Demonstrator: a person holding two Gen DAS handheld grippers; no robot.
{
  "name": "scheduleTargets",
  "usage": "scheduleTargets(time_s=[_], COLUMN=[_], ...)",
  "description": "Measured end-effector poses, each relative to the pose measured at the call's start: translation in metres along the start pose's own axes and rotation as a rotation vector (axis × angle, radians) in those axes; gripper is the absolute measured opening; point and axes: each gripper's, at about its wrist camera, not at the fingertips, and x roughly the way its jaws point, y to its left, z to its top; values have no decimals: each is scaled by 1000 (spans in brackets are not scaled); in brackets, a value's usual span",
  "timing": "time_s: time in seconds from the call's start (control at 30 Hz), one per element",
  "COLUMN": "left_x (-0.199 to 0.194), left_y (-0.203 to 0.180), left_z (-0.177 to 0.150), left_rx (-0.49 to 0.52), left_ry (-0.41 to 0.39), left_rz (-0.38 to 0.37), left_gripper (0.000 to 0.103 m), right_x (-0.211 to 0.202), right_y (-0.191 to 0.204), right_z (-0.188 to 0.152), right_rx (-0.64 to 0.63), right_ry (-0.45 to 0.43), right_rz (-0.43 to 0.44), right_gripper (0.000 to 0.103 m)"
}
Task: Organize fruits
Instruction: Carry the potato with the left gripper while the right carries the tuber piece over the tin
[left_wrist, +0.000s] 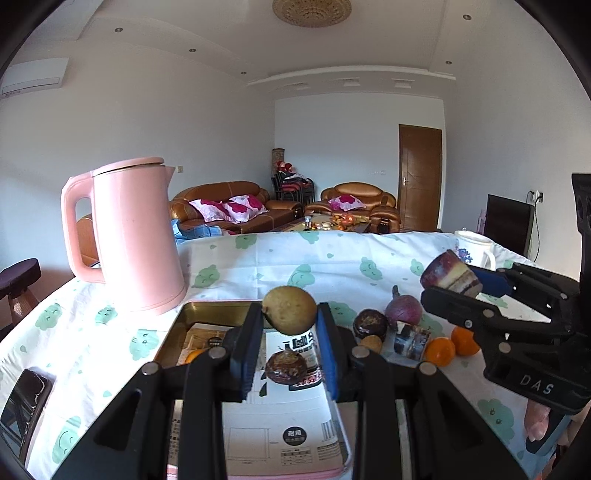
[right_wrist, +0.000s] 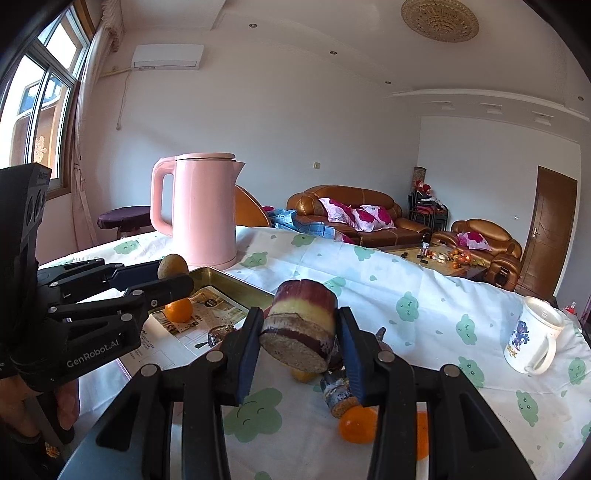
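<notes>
Pear, yellow-brown and speckled, clamped between the pads of the left gripper, lifted clear above the metal tray. Jaws drawn in close, pads pressing both sides of the fruit. In the right wrist view the same pear shows at the tip of the left gripper, over the tray's near-left part.

Sugarcane piece, purple rind with a yellow band, cut end facing the camera, gripped in the right gripper. Jaws narrow, pads tight on the cane's sides. It is held up off the cloth, right of the tray. From the left wrist view, the cane sits at the right gripper's tips, right of the pear and well apart from it.

Tray lined with printed paper. On the paper: one orange and a dark round fruit.

On the tablecloth right of the tray: a purple bulb-shaped fruit, another dark round fruit, a small tan one, a second short cane piece, two oranges touching.

Pink kettle upright at the tray's far left corner. White mug on the far right. A hand shows under the left gripper's body.
</notes>
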Motion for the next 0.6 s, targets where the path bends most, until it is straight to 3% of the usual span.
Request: scheduleTargets(time_s=[0.6], left_x=[10], left_y=[49], left_z=[-7], left_rx=[-60], left_ry=[65], left_rz=[96], left_gripper=[30], right_x=[32], right_y=[39], right_z=[13], right_rx=[-55], right_ry=[31], right_rz=[83], right_gripper=[43])
